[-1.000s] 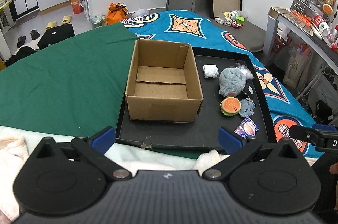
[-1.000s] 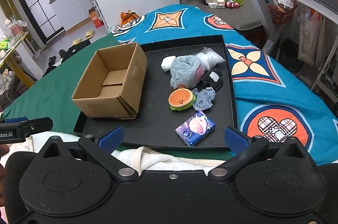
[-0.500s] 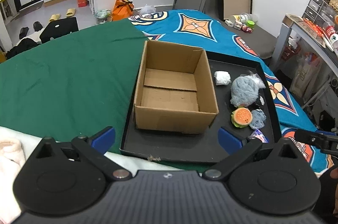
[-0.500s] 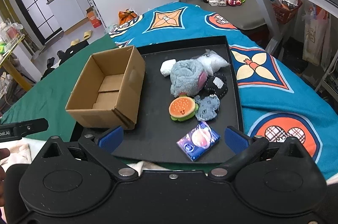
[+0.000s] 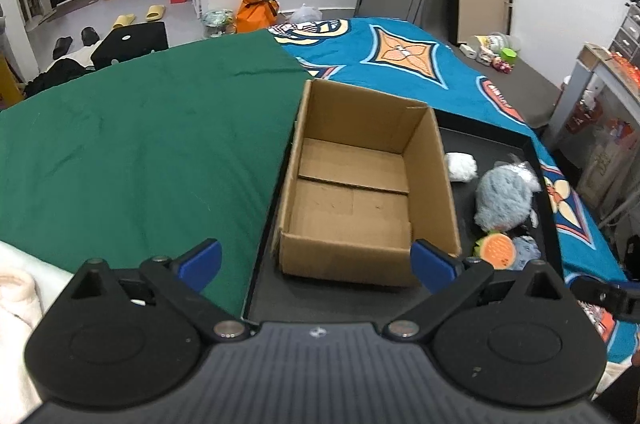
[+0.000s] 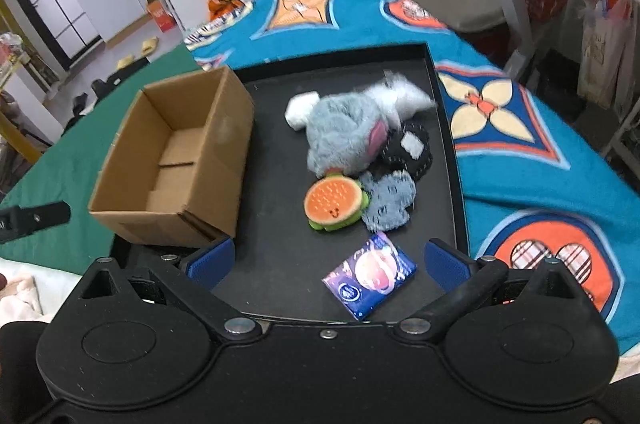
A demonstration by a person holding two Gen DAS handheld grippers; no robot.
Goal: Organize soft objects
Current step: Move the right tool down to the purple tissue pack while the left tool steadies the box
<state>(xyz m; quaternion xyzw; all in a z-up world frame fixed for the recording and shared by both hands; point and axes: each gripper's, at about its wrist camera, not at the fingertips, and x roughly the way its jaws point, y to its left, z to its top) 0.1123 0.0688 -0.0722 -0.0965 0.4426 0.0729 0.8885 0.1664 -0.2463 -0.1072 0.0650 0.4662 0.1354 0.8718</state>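
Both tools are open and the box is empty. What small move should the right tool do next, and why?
Probably ease the right tool forward and down over the blue packet. It lies flat, nearest this tool and apart from the pile, on the black tray. The cardboard box beside it holds nothing yet.

Burger toy (image 5: pixel 496 251) half hidden behind left tool finger, white bag (image 6: pixel 404 95) blurred behind grey plush (image 6: pixel 344 135)
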